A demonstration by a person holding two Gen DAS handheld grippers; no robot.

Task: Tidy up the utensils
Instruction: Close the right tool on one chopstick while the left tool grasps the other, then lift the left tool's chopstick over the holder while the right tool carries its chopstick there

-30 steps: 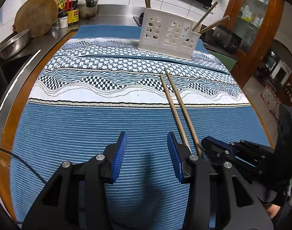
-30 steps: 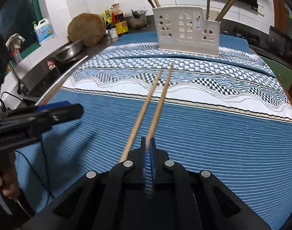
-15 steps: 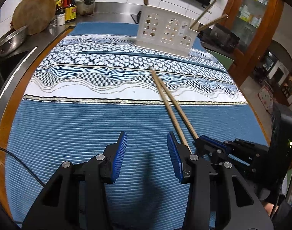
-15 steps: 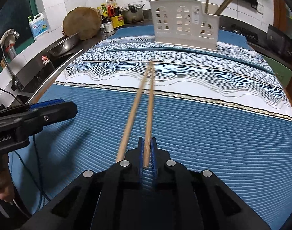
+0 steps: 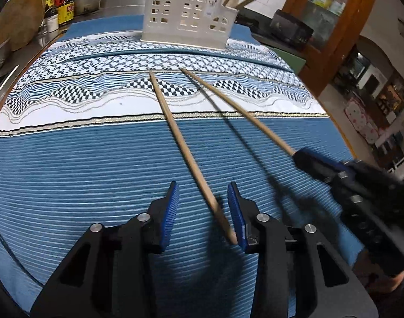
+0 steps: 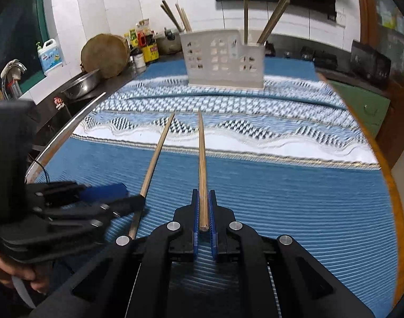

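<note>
- Step in hand, as judged: pair of chopsticks being split, one to each gripper, for delivery to the white utensil holder (image 6: 224, 62) at the far end of the worktop (image 6: 294, 185).
- Right gripper (image 6: 204, 212): jaws clamped narrow on one chopstick (image 6: 202, 159), butt end between the pads, tip aimed toward the holder.
- Left gripper (image 5: 202, 212): jaws wide apart, straddling the butt of the second chopstick (image 5: 180, 137); not closed on it.
- Contact of that stick with the patterned cloth (image 5: 69, 159): cannot tell.
- Next move, as judged: close left jaws, then carry both to a holder compartment.
- Sticks: plain pale wood, long, slender, tapering.
</note>
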